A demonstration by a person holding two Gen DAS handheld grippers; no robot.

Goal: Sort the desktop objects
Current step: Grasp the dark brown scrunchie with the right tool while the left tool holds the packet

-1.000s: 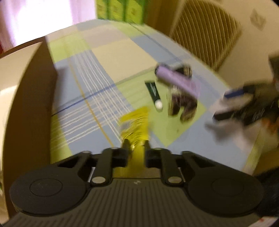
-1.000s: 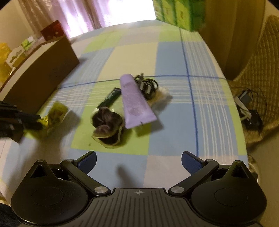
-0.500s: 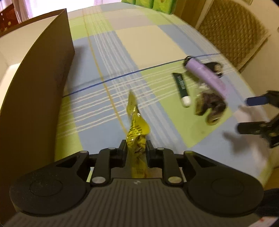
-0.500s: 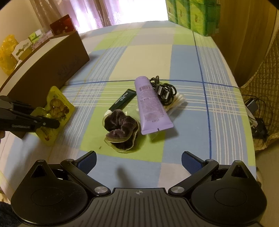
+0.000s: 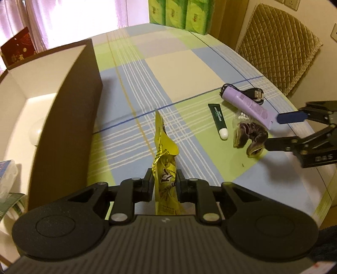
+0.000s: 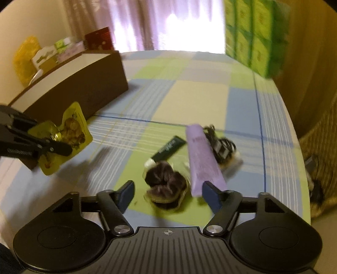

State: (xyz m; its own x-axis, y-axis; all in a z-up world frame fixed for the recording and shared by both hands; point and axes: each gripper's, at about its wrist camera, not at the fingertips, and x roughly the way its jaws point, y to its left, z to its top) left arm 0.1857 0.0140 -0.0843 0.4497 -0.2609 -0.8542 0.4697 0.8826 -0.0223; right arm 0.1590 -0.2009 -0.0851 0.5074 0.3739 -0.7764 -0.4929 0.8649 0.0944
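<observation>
My left gripper [image 5: 163,182] is shut on a yellow snack packet [image 5: 163,151], held edge-on above the checked tablecloth; the right wrist view shows the same yellow packet [image 6: 69,130] beside the brown box [image 6: 80,88]. My right gripper [image 6: 168,191] is open, its blue pads on either side of a dark purple scrunchie [image 6: 165,181], just above it. Next to the scrunchie lie a lilac tube [image 6: 203,160], a dark green tube [image 6: 168,147] and a black cable [image 6: 221,145]. From the left wrist, the scrunchie [image 5: 250,137] and lilac tube [image 5: 248,105] show at right, with the right gripper [image 5: 280,130] over them.
The open brown box [image 5: 69,118] with a white inside stands at the left of the table. Green cartons [image 5: 179,12] are stacked at the far edge. A padded chair [image 5: 278,46] stands beyond the right side. Small boxes and a yellow bag [image 6: 25,57] sit behind the brown box.
My left gripper has lifted the yellow packet and carried it toward the brown box. My right gripper has come down and forward over the scrunchie, and its fingers have narrowed while staying open.
</observation>
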